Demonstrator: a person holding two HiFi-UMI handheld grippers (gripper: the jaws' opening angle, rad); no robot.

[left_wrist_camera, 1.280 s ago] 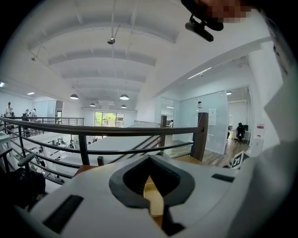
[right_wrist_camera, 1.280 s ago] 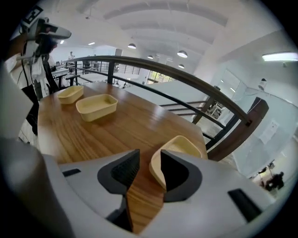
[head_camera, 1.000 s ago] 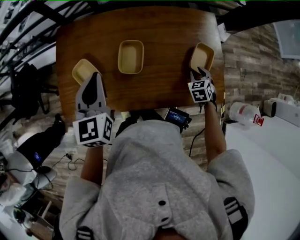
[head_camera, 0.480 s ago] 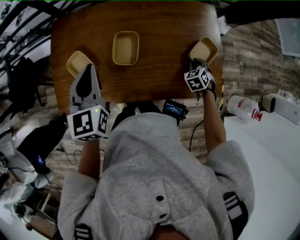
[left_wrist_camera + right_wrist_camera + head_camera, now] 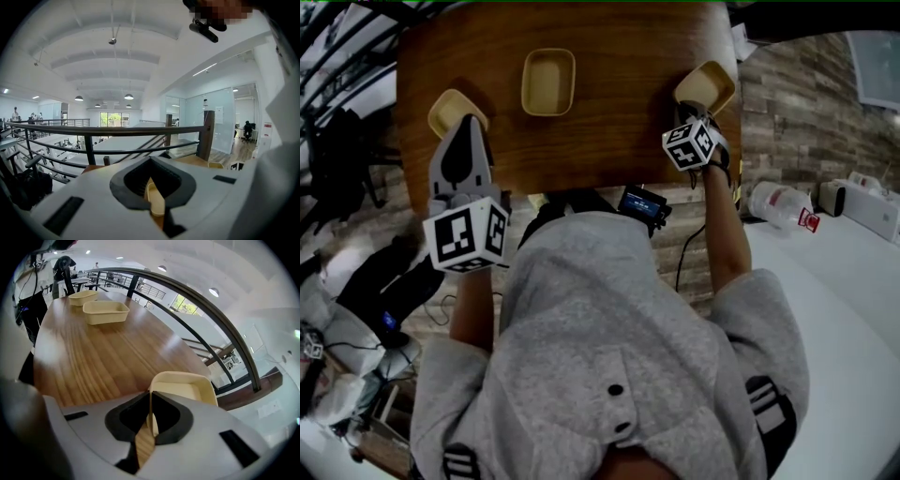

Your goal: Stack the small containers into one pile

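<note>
While the right container (image 5: pixel 705 86) (image 5: pixel 187 390) sits on the table (image 5: pixel 619 94) (image 5: pixel 93 362) hard against its right edge, my right gripper (image 5: pixel 686 111) (image 5: pixel 150 416) comes at it from the near side, pointing steeply down. Its jaws have just been closing, and in the right gripper view the thin near wall of that container stands upright between them, pinched from both sides. The rest of the container lies just beyond the tips, its open side up.

Well apart from it, the middle container (image 5: pixel 548 82) (image 5: pixel 106 311) rests left of the table's centre, toward the far edge. The left container (image 5: pixel 450 110) (image 5: pixel 83 297) (image 5: pixel 155 201) lies near the left edge. My left gripper (image 5: pixel 467 127) (image 5: pixel 151 187) hovers at its near end, angled only slightly down, jaws pressed together. Its own view shows the beige rim in the opening ahead of the jaws, but I cannot tell whether they touch it. A dark railing (image 5: pixel 112 130) runs beyond the table's far edge.
</note>
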